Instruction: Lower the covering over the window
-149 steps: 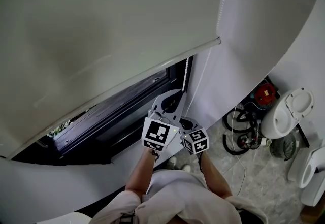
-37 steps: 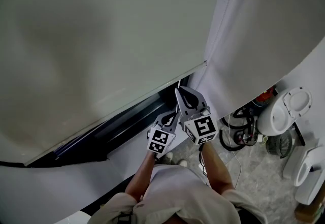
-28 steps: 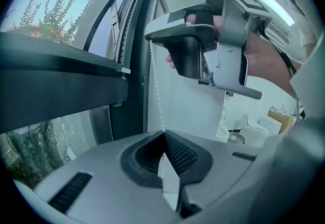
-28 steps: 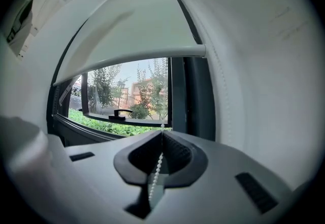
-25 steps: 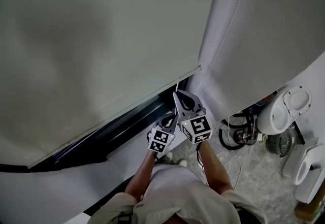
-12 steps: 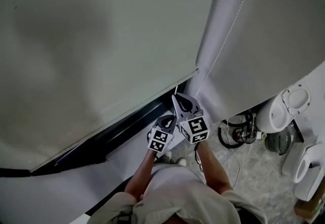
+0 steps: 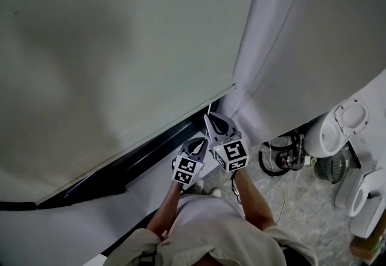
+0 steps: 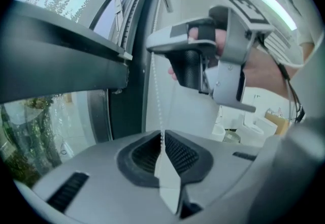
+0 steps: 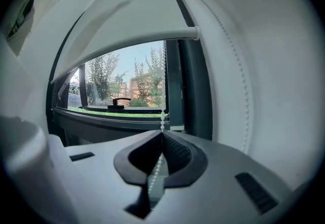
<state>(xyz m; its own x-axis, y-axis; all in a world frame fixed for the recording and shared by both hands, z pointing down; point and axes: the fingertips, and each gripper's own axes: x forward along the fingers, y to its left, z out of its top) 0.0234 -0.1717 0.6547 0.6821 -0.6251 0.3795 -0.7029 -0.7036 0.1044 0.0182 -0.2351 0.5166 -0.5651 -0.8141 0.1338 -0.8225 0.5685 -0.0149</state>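
Done: blind (image 7: 120,47) drawn down over most of the window (image 9: 127,93); bar (image 7: 136,143) hanging low, close above the dark lower frame (image 7: 142,161).
Left: a strip of glass bare beneath the bar, with trees (image 9: 101,83) and a handle (image 9: 118,101) showing through in the right gripper view; by judgement a few more pulls needed to close it.
Chain: (image 9: 162,116) bead cord dropping past the bar's right end, taut, running straight into both sets of jaws.
Right gripper: (image 7: 209,119) clenched on the chain just below the bar's right end; beads pinched between the closed pads in its own view.
Left gripper: (image 7: 202,142) likewise clamped on the chain, beneath the bar and directly under the right gripper; cord vanishing into the closed jaws.
Stacking: right above left on the same cord, near each other but apart; in the left gripper view, right gripper seen overhead with a hand (image 8: 254,65) wrapped round its grip.
Pose: both forearms (image 7: 166,210) reaching up from the body toward the bar's right end; jaws pointing roughly level toward the window, tipped slightly down; marker cubes (image 7: 231,155) facing the head camera.
Curtain: (image 7: 289,53) hanging right of the bar, beside the chain, untouched.
Next, by judgement: hand-over-hand pull, one grip loosened and moved up while the other holds.
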